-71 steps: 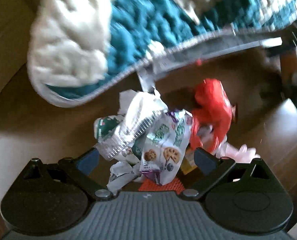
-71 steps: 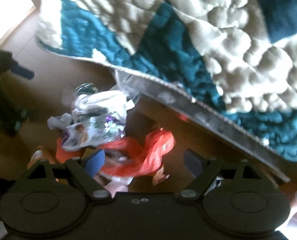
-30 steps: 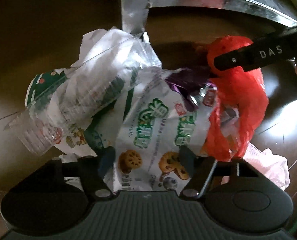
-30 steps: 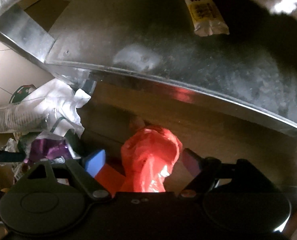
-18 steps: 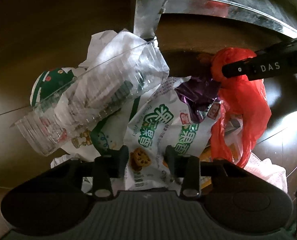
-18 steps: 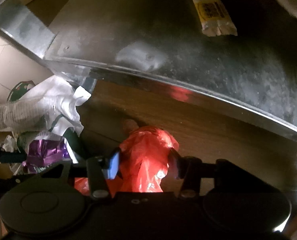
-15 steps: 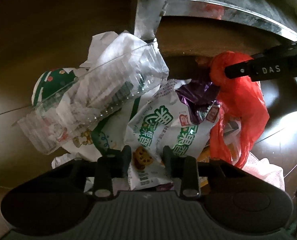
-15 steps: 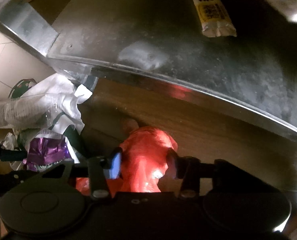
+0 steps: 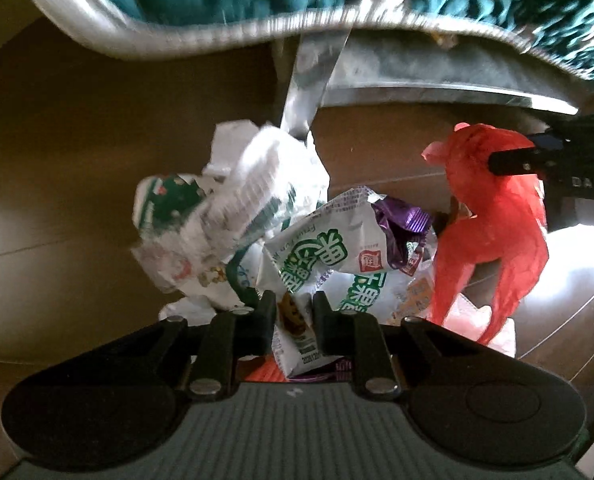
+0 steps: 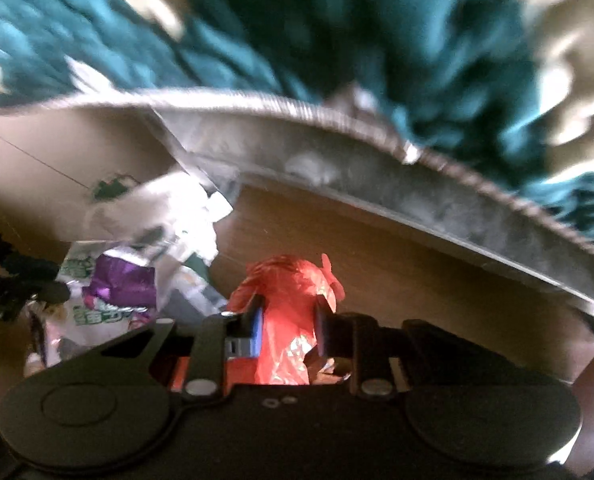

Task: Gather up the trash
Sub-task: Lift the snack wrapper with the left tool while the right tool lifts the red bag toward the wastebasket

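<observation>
A cookie snack wrapper (image 9: 329, 256) was pinched by the left gripper (image 9: 295, 312), a red plastic bag (image 10: 287, 320) by the right gripper (image 10: 288, 316); both grips should be kept firm while lifting.

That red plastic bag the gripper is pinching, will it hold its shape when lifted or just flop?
Probably flop: the red plastic bag is thin and crumpled, and in the left view it droops below the right hand-held gripper in loose folds. It looks light, with light glowing through the film. It may slip, since only a bunched part sits between the fingers.
</observation>
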`<action>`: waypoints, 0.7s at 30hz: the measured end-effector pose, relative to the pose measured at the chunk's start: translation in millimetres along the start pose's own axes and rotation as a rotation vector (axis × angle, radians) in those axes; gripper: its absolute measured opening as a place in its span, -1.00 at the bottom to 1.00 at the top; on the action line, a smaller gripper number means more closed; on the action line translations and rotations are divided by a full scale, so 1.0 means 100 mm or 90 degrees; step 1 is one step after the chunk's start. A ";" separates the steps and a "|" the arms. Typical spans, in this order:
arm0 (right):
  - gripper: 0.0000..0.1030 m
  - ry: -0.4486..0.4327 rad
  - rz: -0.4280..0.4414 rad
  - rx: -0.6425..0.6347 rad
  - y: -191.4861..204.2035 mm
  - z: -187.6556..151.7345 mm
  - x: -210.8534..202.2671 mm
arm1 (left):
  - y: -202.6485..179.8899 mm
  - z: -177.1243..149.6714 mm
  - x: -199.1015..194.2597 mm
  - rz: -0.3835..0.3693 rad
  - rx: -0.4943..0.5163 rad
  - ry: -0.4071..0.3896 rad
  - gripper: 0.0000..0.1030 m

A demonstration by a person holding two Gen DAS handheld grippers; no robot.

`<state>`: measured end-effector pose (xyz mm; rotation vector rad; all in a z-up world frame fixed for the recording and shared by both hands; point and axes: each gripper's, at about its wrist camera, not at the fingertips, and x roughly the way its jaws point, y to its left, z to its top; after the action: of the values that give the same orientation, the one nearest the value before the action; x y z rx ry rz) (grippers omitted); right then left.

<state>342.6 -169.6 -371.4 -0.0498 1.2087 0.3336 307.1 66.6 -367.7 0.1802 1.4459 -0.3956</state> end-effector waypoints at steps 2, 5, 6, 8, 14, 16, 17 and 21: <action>-0.55 -0.017 0.001 -0.003 0.02 0.00 -0.18 | -0.03 0.00 -0.18 0.005 0.003 -0.008 -0.64; -0.55 -0.038 0.007 -0.002 0.03 -0.01 -0.49 | -0.06 -0.03 -0.48 0.014 0.009 -0.031 -0.64; -0.55 -0.046 0.009 -0.003 0.05 -0.02 -0.59 | -0.07 -0.04 -0.60 0.018 0.006 -0.041 -0.64; -0.55 -0.062 0.013 -0.003 0.07 -0.03 -0.81 | -0.09 -0.04 -0.83 0.022 0.004 -0.062 -0.64; -0.55 -0.128 0.020 -0.027 0.19 -0.05 -1.57 | -0.24 0.01 -1.56 0.047 0.016 -0.148 -0.64; -0.55 -0.153 0.018 -0.035 0.24 -0.06 -1.85 | -0.31 0.01 -1.85 0.051 0.014 -0.182 -0.64; -0.55 -0.166 0.019 -0.038 0.25 -0.07 -1.99 | -0.35 0.01 -1.96 0.054 0.015 -0.195 -0.64; -0.55 -0.217 0.022 -0.052 0.32 -0.14 -2.57 | -0.51 -0.03 -2.48 0.057 -0.010 -0.246 -0.64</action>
<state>240.8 -200.2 -135.2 -0.0408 0.8582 0.4040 267.2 59.2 -117.4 0.1456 1.0572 -0.3250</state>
